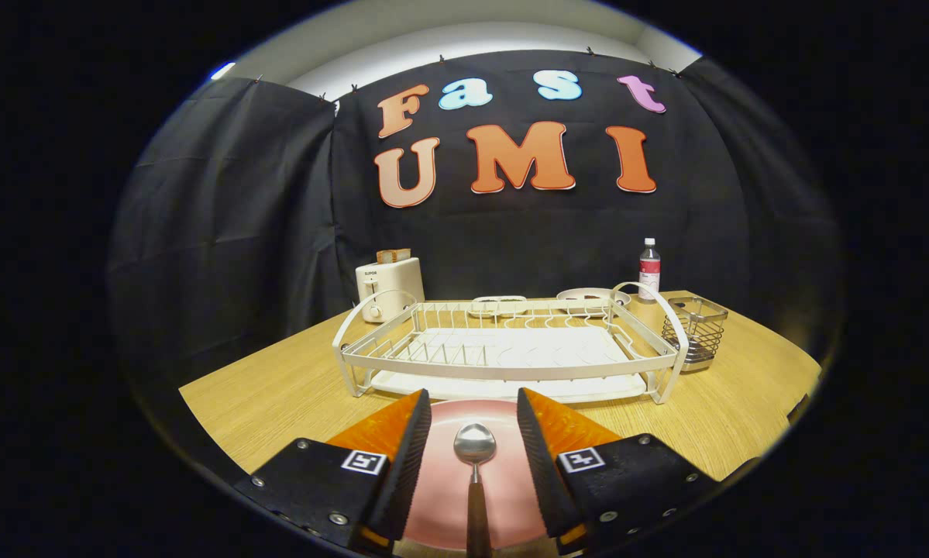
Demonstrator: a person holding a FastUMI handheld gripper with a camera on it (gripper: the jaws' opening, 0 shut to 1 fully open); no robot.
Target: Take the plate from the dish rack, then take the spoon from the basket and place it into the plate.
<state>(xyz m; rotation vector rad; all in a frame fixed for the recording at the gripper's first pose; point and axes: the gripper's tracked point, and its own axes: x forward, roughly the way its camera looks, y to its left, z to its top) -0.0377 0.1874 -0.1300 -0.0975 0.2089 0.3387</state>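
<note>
Straddling spoon on pink plate, gripper spread wide, untouching; toaster lettering illegible.

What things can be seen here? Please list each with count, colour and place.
Round pink plate: one, pink, on the table between the fingers.
Metal spoon with brown handle: one, silver bowl, lying on the plate.
White wire dish rack: one, white, beyond the plate.
Wire basket: one, grey, at the rack's right end.
White toaster: one, behind the rack's left end.
Clear bottle: one, red label, behind the rack.
Wooden table: one, light brown.
Gripper: one, black with orange fingers, open around the spoon.
</note>
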